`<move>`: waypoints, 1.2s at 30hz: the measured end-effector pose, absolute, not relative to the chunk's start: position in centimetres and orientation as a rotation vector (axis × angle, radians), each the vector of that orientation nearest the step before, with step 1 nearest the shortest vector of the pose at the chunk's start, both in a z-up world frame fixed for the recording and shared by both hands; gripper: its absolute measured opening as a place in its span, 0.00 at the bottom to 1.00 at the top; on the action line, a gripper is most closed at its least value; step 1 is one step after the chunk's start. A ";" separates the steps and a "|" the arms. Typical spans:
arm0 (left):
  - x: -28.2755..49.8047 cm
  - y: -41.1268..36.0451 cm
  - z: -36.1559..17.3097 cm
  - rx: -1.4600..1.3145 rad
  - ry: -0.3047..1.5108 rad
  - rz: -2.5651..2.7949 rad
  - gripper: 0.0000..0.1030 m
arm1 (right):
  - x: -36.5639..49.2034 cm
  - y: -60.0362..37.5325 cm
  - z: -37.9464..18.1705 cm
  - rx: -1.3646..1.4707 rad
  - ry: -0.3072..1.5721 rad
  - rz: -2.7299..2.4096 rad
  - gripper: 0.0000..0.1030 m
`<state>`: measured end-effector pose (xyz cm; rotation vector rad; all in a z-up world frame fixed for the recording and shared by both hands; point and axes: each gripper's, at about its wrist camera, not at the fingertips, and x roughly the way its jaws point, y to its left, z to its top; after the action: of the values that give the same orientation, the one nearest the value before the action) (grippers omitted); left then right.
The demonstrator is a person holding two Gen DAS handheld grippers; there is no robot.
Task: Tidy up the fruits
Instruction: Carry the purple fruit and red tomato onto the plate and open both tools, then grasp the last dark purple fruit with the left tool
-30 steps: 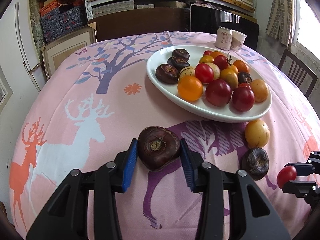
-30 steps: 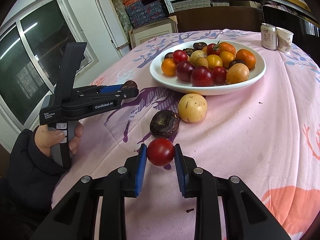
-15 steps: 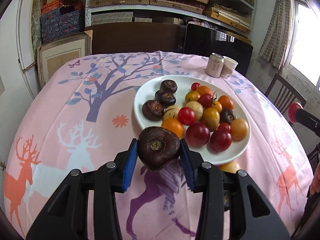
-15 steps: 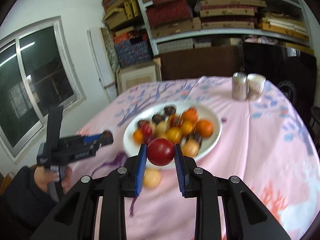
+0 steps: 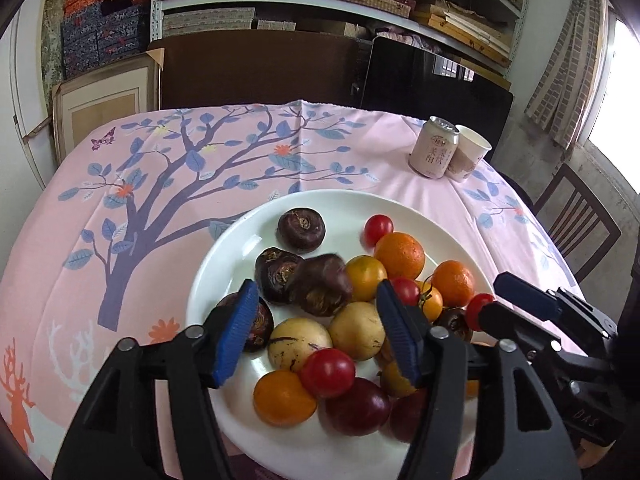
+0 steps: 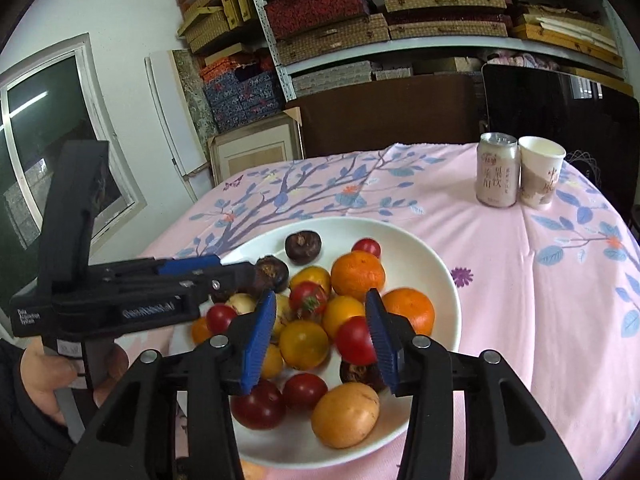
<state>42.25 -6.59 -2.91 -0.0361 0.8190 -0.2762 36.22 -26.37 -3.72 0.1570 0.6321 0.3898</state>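
Note:
A white plate (image 5: 224,248) on the pink tablecloth holds several tomatoes, oranges, yellow fruits and dark water chestnuts. My left gripper (image 5: 316,332) hangs over the plate's near side with its jaws opening. A blurred dark water chestnut (image 5: 322,290) sits between the pads, touching neither, and rests against other chestnuts. My right gripper (image 6: 320,340) is over the same plate (image 6: 440,264), jaws opening too. A blurred red tomato (image 6: 354,340) lies by its right pad, clear of the left pad. The right gripper (image 5: 491,294) shows at the plate's right, the left gripper (image 6: 236,266) at its left.
A drink can (image 5: 434,152) and a paper cup (image 5: 468,158) stand at the table's far right. A wooden chair (image 5: 580,232) is beyond the right edge. A person's hand (image 6: 44,376) holds the left gripper. Shelves with boxes fill the back wall.
Both grippers rose from the near part of the table and came over the plate. Their jaws parted, letting go of the water chestnut and the red tomato.

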 end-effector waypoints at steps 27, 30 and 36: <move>25.1 -8.3 -7.7 0.260 0.827 -0.341 0.72 | 29.1 -32.0 -5.4 0.275 0.677 0.251 0.94; 25.0 -8.5 -7.8 0.261 0.822 -0.341 0.72 | 28.9 -32.4 -5.8 0.287 0.684 0.236 0.94; 25.2 -8.4 -7.8 0.250 0.822 -0.342 0.72 | 29.0 -32.6 -6.2 0.287 0.697 0.228 0.94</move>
<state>25.16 -8.40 -7.77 0.2500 0.8216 -0.3419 29.04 -32.60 -6.21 0.2869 0.6972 0.2279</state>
